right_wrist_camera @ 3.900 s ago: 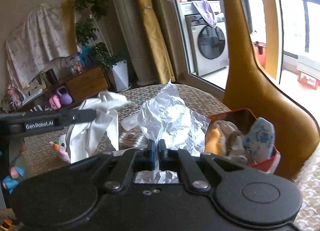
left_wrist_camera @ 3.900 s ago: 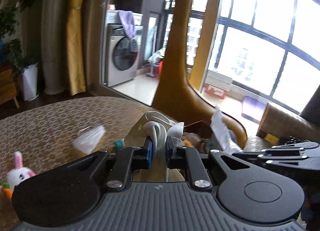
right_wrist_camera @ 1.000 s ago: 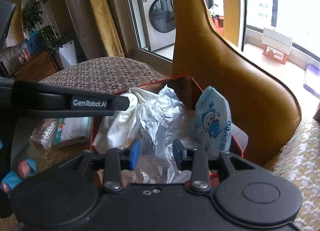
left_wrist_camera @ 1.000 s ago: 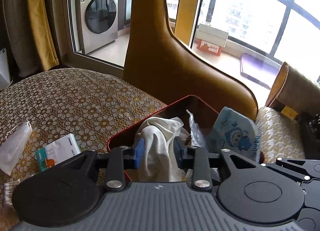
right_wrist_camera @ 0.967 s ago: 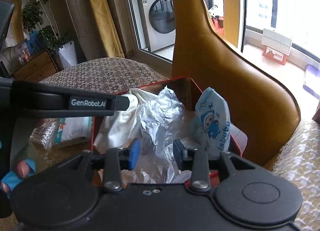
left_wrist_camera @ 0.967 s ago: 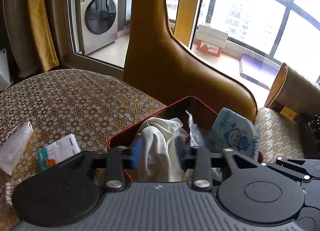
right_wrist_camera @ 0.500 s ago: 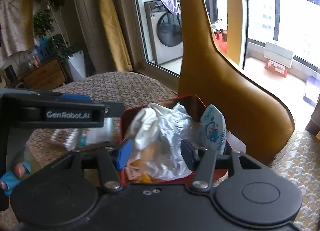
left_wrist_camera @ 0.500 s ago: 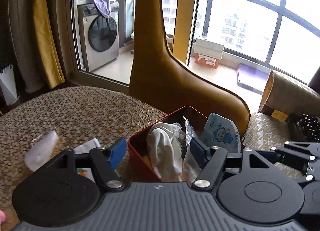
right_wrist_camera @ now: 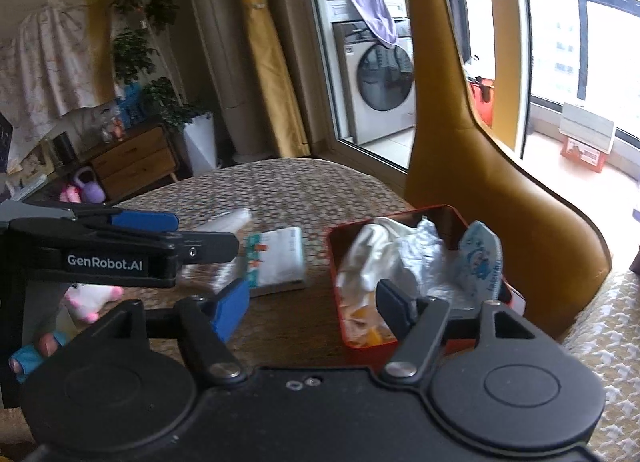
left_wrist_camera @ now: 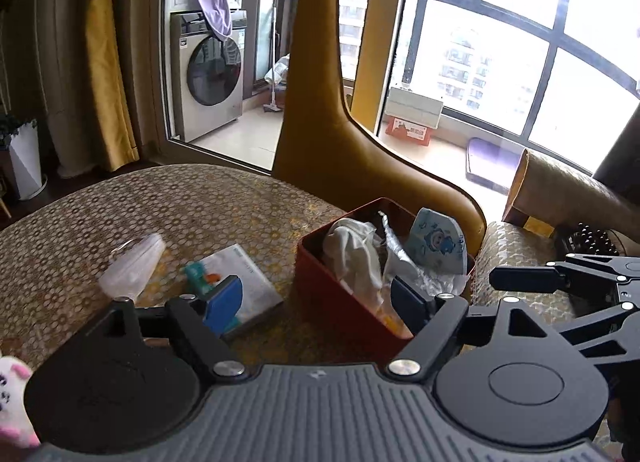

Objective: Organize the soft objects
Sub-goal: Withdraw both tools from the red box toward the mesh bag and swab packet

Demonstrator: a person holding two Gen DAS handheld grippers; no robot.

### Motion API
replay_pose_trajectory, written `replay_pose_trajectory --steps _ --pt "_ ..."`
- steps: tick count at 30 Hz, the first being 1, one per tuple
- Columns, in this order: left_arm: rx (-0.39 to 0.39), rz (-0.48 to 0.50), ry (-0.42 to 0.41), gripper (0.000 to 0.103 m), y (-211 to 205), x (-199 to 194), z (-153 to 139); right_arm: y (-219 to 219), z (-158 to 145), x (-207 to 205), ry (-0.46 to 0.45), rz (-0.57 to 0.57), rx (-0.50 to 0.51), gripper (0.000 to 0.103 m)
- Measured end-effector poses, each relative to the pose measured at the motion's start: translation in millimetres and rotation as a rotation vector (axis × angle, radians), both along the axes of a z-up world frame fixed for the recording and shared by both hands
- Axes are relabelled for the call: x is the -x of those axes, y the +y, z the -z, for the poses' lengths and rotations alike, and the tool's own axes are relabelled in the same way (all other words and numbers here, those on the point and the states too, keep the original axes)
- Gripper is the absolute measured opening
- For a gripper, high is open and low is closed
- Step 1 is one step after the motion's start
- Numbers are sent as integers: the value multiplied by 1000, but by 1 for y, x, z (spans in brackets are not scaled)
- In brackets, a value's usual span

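A red box (left_wrist_camera: 332, 294) stands on the patterned table, holding a white cloth (left_wrist_camera: 352, 250), crumpled foil (left_wrist_camera: 400, 258) and a blue cartoon pouch (left_wrist_camera: 438, 242). My left gripper (left_wrist_camera: 316, 302) hovers above and short of the box. Its jaws are opening and nothing is between the pads. My right gripper (right_wrist_camera: 312, 308) hangs back from the same box (right_wrist_camera: 360, 352), also opening and empty. From there I see the cloth (right_wrist_camera: 372, 250), the foil (right_wrist_camera: 424, 254) and the pouch (right_wrist_camera: 480, 258) lying inside.
Left of the box lie a tissue pack (left_wrist_camera: 240, 282) and a clear plastic bag (left_wrist_camera: 132, 262). A pink plush toy (right_wrist_camera: 92, 298) sits near the table's left edge. A tall brown leather giraffe figure (left_wrist_camera: 320, 122) rises right behind the box. A patterned cushion (left_wrist_camera: 516, 262) is at the right.
Both grippers have opened, letting go of the white cloth and the foil, which now lie in the red box. Both have pulled back and up from the box.
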State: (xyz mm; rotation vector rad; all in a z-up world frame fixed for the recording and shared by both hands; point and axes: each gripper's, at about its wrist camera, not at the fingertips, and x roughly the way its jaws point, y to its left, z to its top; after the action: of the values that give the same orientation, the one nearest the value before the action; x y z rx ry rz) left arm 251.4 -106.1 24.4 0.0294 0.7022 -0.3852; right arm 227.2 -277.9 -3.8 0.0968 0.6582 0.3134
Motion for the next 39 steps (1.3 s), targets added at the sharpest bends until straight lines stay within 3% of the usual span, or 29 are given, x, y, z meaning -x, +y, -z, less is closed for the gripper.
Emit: replay_pose_trajectory --steps 5,13,17,19,29,39 --pt "0 -17 -12 85 27 16 -2 20 -6 11 -14 -33 -17 84" --pt "12 -50 -17 86 76 30 -2 55 -8 16 -19 -77 -28 91" --pt "10 -97 -42 102 100 30 -3 73 -6 15 -24 -109 -16 95" --pt "8 -120 -62 102 109 28 -3 81 -4 13 -21 -127 -15 96" --pt "-18 -114 -22 102 143 -12 -6 118 9 -3 12 -199 1 97" --pt "-60 -85 24 102 148 -69 3 144 27 -37 54 -261 12 97"
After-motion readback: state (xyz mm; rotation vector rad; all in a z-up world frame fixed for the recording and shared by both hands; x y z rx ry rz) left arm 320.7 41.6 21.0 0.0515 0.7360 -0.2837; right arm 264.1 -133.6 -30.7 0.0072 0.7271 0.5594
